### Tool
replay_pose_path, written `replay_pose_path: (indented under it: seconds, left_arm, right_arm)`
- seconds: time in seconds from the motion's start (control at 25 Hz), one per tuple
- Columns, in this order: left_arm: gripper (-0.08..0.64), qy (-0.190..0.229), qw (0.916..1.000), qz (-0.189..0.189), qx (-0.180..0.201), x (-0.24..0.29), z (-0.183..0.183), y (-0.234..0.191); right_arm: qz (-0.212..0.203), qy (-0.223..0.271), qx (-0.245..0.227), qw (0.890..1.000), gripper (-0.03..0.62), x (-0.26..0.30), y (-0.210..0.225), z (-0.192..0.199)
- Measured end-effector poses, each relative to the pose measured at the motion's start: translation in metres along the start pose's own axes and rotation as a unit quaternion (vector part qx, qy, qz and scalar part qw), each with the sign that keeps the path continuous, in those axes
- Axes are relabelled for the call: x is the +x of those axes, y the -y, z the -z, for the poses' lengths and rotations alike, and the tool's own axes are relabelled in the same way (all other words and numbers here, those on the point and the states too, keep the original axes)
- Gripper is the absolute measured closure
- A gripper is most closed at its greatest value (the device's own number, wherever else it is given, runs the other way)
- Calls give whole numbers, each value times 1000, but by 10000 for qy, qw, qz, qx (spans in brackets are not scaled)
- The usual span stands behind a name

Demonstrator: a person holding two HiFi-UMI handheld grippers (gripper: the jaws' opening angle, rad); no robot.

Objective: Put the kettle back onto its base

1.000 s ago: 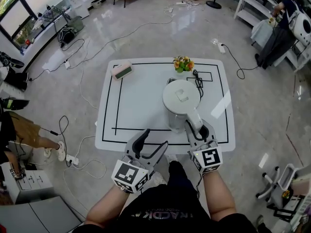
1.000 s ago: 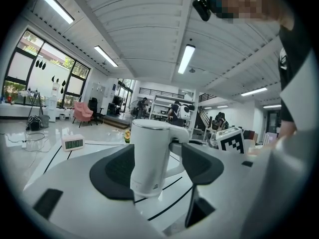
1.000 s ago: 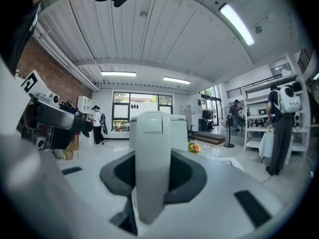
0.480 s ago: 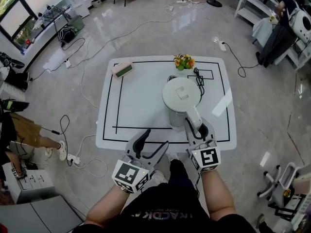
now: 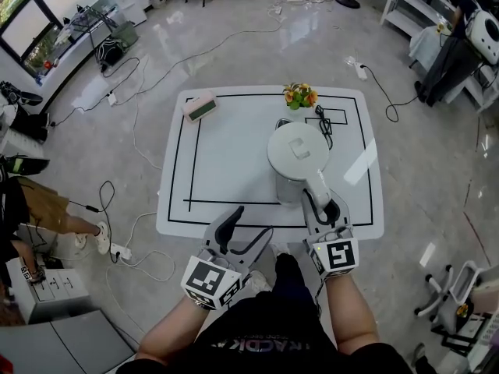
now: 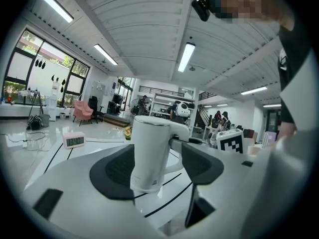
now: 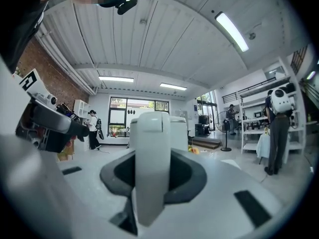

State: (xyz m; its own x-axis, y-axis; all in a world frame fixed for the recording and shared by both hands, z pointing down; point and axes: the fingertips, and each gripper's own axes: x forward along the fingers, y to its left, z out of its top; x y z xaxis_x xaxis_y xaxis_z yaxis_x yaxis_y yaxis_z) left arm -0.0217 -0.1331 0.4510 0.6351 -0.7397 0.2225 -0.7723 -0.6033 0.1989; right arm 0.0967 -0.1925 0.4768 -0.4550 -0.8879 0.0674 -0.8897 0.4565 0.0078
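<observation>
A white kettle is near the table's front right, with its handle pointing toward me. My right gripper is shut on that handle; in the right gripper view the handle fills the gap between the dark pads. Whether the kettle's bottom touches the table I cannot tell. The base shows only as a dark arc behind the kettle's lid. My left gripper stands open at the table's front edge, to the left of the kettle. In the left gripper view the kettle stands beyond the wide jaws, untouched.
A pink clock sits at the table's far left and a small flower pot at the far middle. The black power cord trails from the base off the far edge. Cables cross the floor around the table.
</observation>
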Motion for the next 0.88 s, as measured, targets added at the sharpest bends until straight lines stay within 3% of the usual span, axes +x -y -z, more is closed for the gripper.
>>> replay_pose_path:
  seconds: [0.88]
  left_arm:
    - [261,-43,10000,10,12,-5,4,-1]
  right_arm:
    - [6,-44,70,10000,480,-5,-3,13]
